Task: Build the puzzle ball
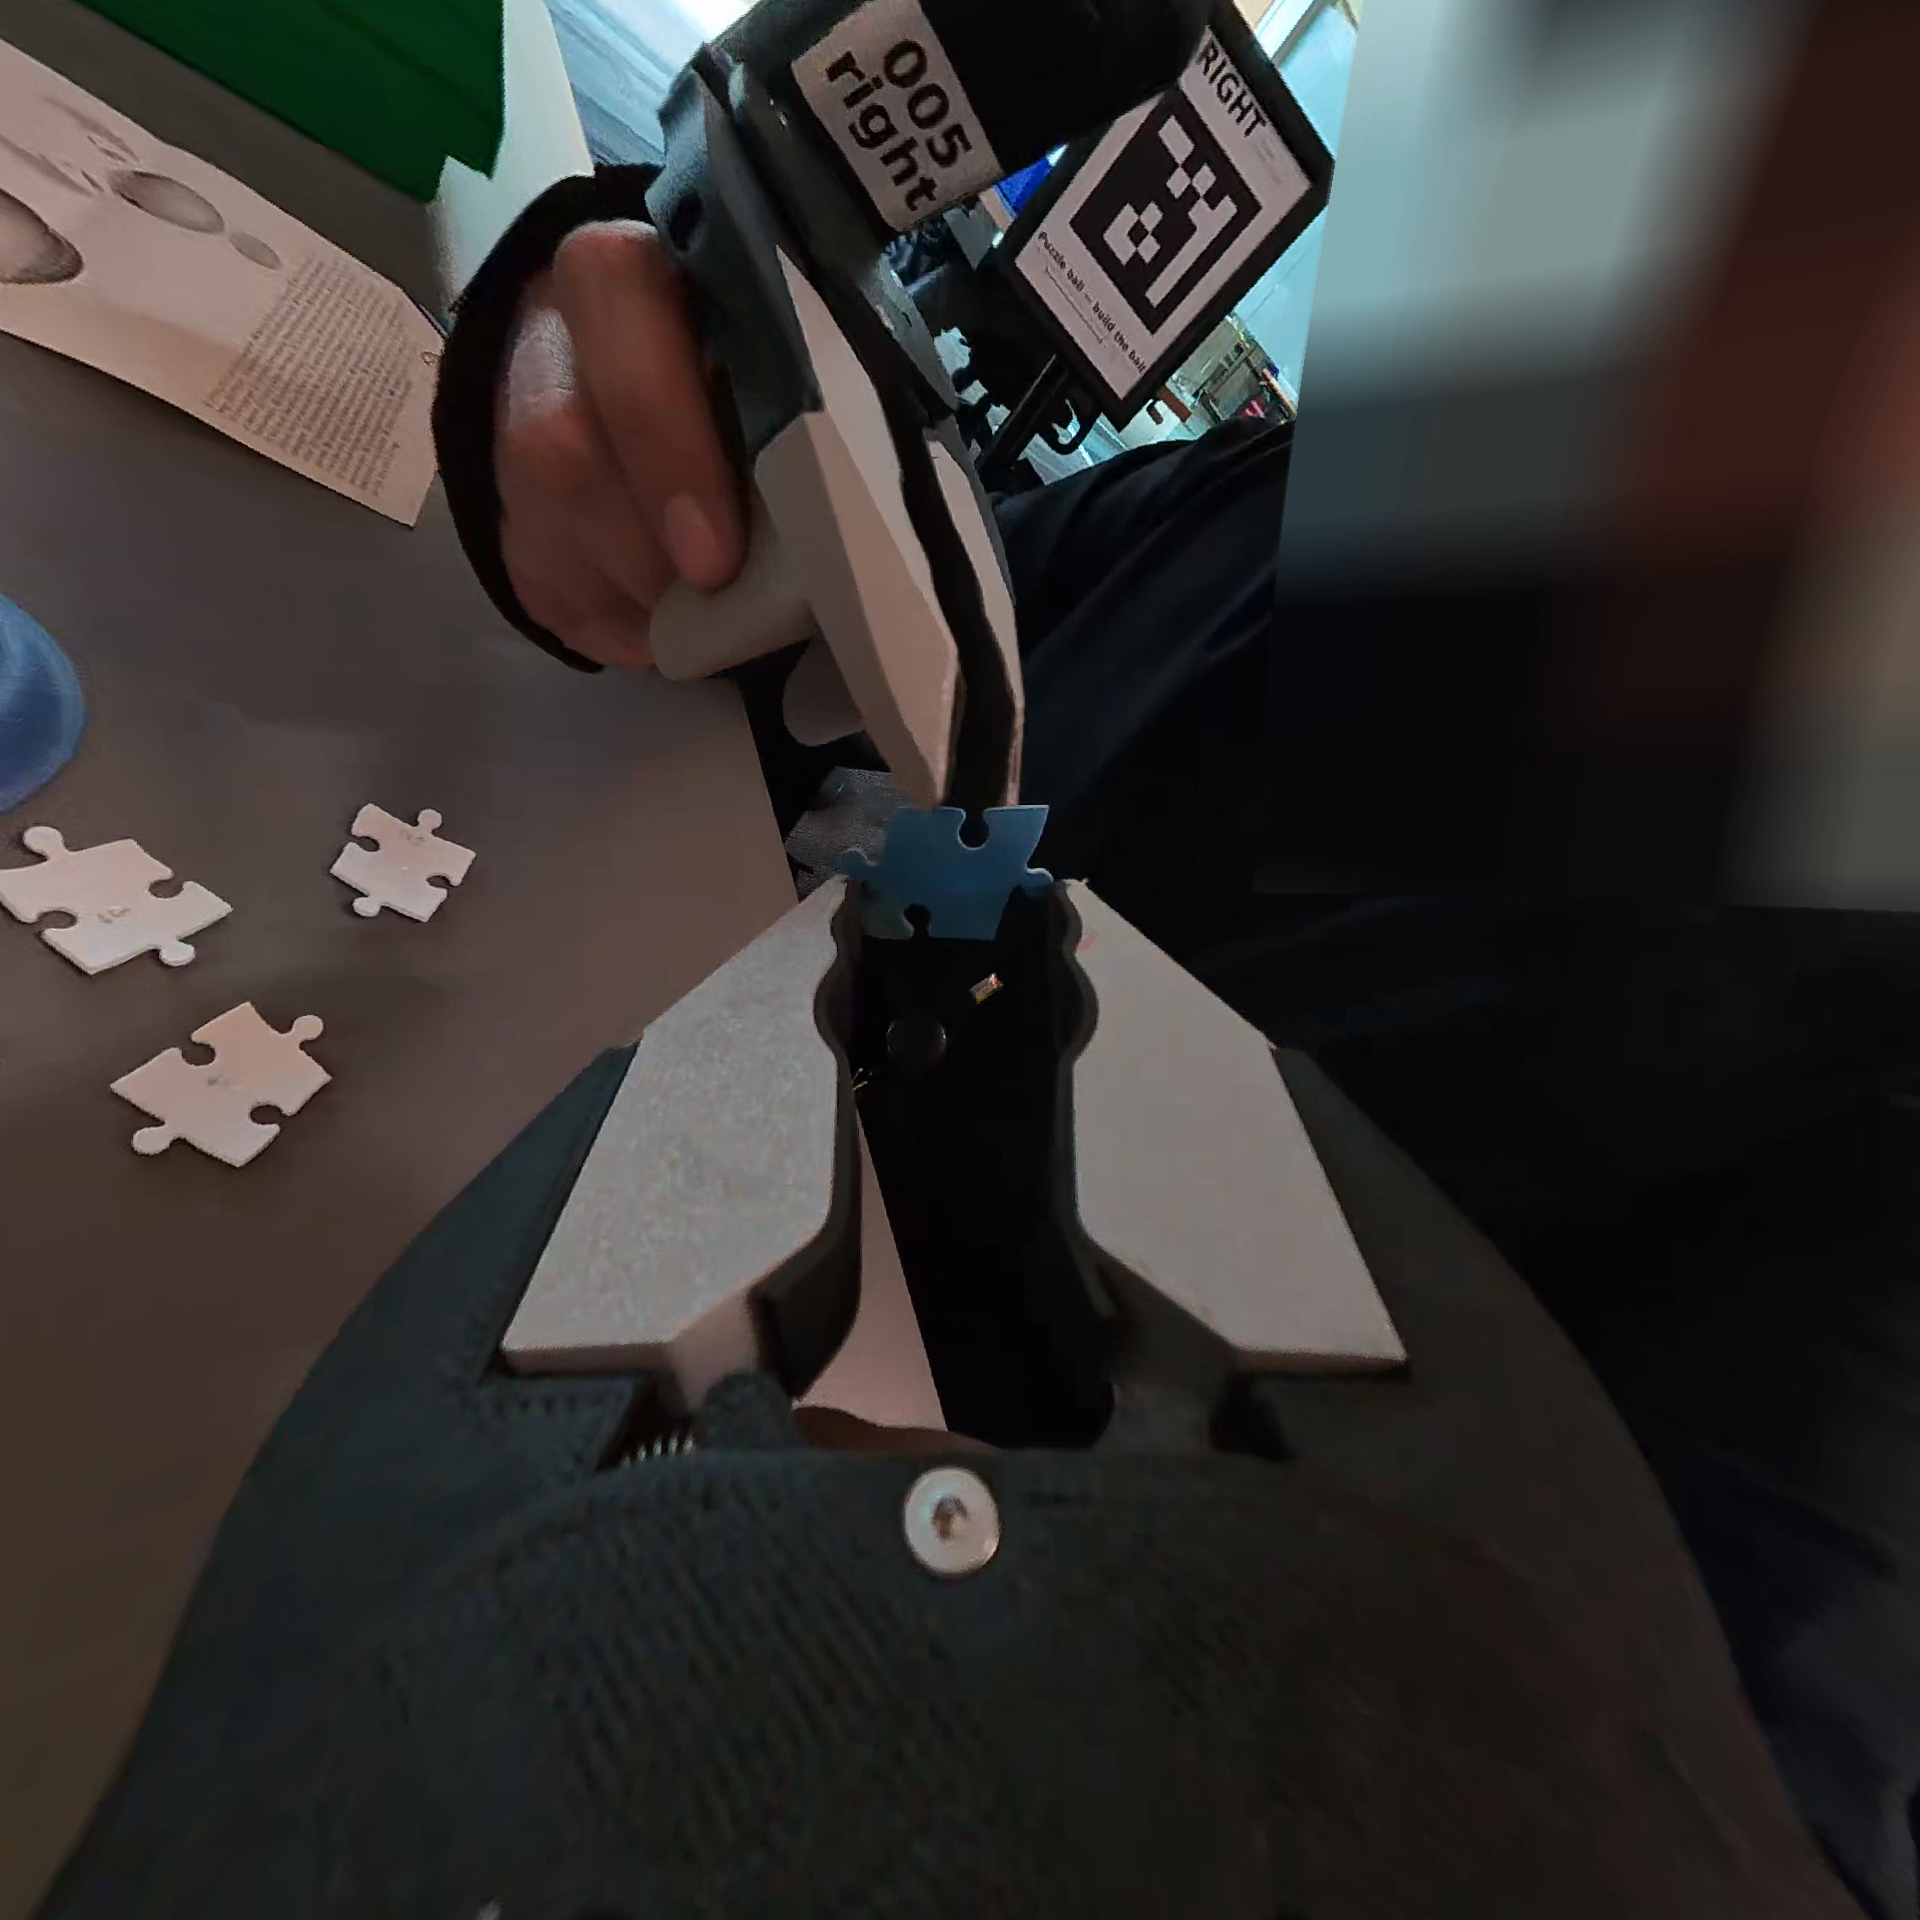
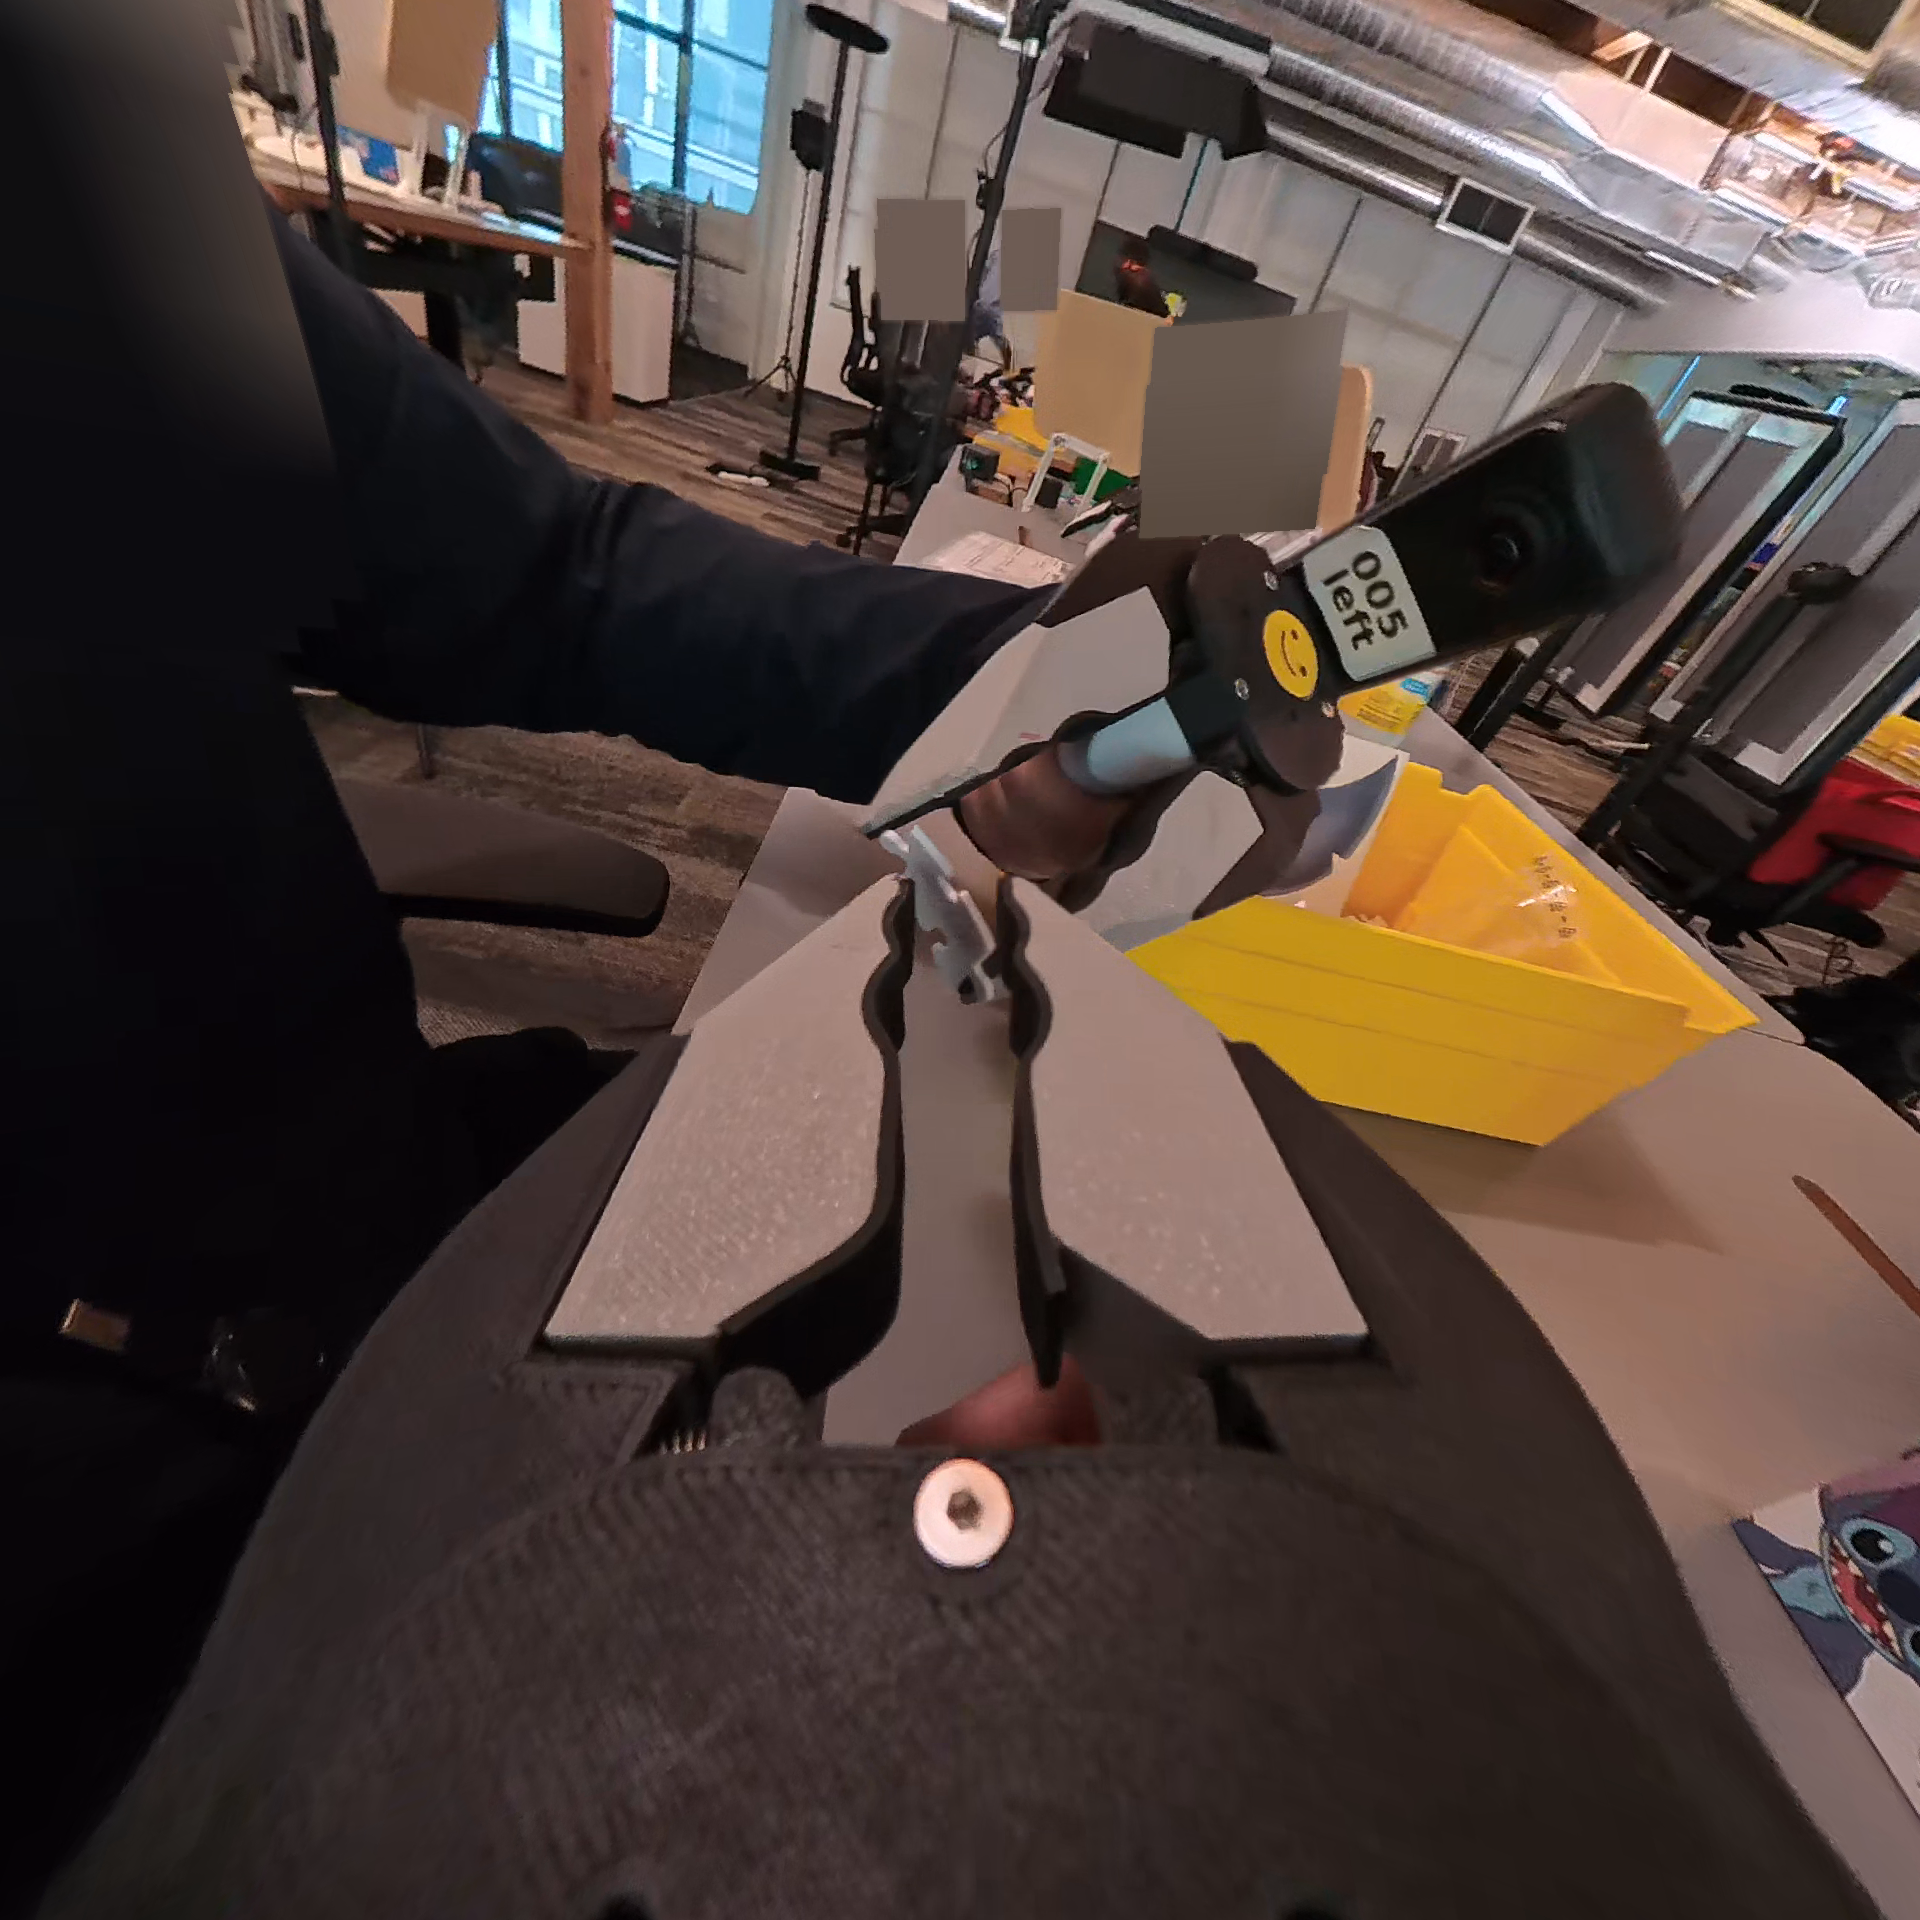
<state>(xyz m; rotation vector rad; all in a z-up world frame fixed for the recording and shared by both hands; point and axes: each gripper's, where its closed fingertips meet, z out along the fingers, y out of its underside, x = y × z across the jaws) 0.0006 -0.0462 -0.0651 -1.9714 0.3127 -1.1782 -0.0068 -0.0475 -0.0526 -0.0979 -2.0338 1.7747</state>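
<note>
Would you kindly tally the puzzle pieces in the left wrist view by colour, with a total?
White pieces, lying on the table: 3
Blue piece, held up off the table: 1
Total: 4

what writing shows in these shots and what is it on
Not quoting any; writing stands on:
white sticker on the right gripper's black camera
black-and-white square marker card beside it
printed paper sheet on the grey table, too small
pale sticker on the left gripper's black camera
</note>
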